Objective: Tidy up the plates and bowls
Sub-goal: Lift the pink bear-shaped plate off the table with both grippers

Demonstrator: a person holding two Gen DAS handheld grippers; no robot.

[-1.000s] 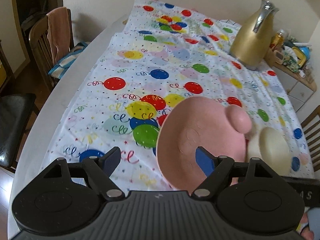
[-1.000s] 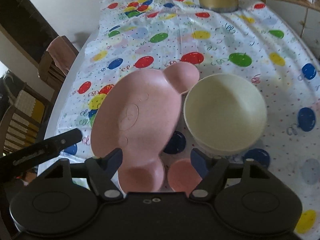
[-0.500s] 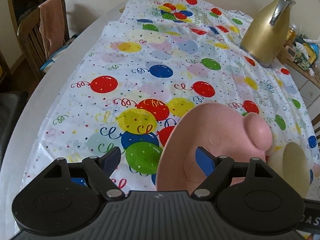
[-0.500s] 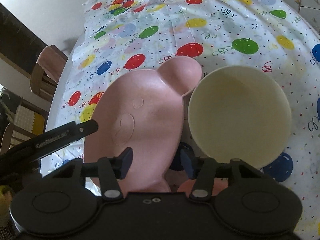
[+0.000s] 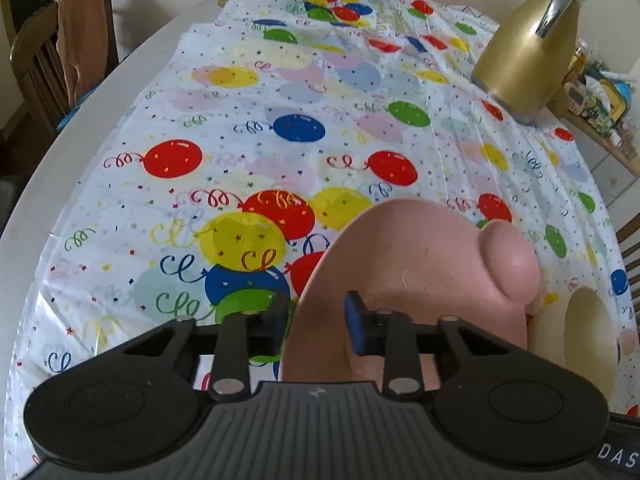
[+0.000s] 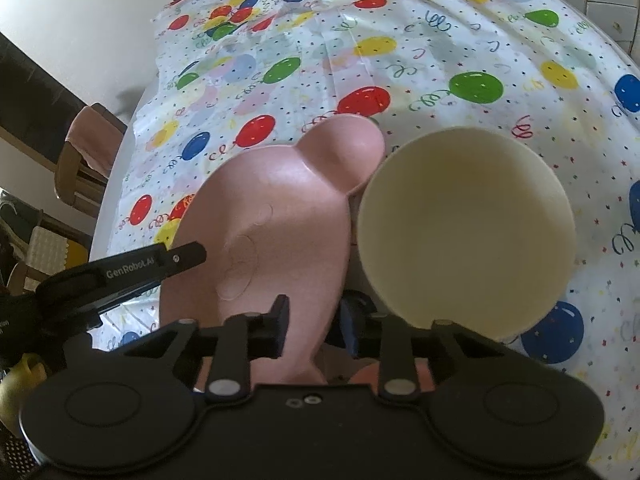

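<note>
Hiding the near edge of the pink bear-face plate [image 6: 280, 216], both gripper bodies cut off its lower rim. Left gripper [image 5: 316, 320] & right gripper [image 6: 314, 326] have just been closing; each now pinches that rim, plate tilted above the balloon tablecloth [image 5: 280, 128]. Cream bowl [image 6: 468, 232] sits just beside the plate's ear; contact unclear. Gold jug [image 5: 528, 52] far back, top cropped in right view.
</note>
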